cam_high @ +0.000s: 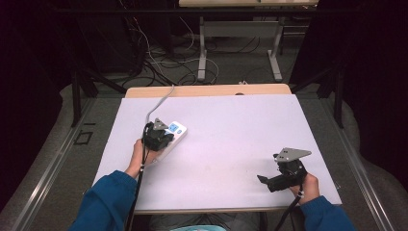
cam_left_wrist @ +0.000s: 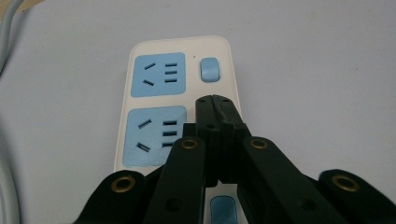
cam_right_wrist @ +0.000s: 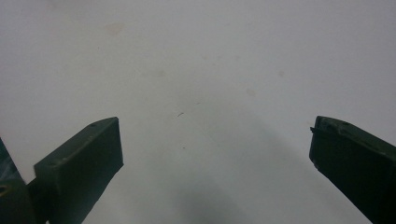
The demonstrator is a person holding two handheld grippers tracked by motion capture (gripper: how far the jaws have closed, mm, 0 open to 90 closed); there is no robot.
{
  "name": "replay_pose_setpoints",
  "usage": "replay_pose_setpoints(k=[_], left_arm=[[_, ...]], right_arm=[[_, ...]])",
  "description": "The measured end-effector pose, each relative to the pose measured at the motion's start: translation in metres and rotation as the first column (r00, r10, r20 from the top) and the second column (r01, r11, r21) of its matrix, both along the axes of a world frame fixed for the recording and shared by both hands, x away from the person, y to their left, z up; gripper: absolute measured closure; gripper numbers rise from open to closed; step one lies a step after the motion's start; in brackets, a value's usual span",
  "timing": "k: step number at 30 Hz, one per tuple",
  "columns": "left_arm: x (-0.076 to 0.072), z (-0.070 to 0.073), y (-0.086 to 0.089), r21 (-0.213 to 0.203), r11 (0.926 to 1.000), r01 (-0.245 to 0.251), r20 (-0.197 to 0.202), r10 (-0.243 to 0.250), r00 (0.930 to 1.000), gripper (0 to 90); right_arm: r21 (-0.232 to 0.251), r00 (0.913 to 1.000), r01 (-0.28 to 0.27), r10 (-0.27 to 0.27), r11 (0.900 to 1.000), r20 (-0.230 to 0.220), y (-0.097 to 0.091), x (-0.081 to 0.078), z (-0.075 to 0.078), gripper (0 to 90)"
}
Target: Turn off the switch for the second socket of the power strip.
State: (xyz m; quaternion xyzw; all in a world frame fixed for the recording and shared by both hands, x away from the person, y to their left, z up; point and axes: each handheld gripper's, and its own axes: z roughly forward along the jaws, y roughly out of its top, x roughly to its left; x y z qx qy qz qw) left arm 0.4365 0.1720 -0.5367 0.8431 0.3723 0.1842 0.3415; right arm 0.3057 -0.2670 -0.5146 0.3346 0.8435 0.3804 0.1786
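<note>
White and sky-blue plastic made up the flat power strip (cam_left_wrist: 177, 93), which lay on the left part of the pale lavender counter (cam_high: 231, 139), its grey cable (cam_high: 161, 102) running off toward the far edge. The left claw (cam_left_wrist: 215, 100) hung directly over the strip with its two black jaws pressed together, nothing between them; their tips sat above the strip's right margin, just below the small blue rocker switch (cam_left_wrist: 209, 69) and beside the lower of two blue socket faces (cam_left_wrist: 156, 135). Whether the tips touched the plastic could not be told. A second blue button (cam_left_wrist: 223, 210) showed below the jaws. The right claw (cam_high: 263, 179) rested well apart on the counter's right side, held in a blue-sleeved hand (cam_high: 308, 185), its jaws spread wide over bare surface and holding nothing.
</note>
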Motion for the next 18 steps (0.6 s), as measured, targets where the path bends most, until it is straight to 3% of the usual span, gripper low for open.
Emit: replay_pose_setpoints(k=[18], left_arm=[[-0.0001, 0.0006, 0.0003, 0.005, 1.0, 0.003, -0.007, -0.003, 1.0, 90.0]], right_arm=[[-0.006, 1.0, -0.008, 0.008, 1.0, -0.001, -0.0004, 0.0004, 0.0003, 2.0]])
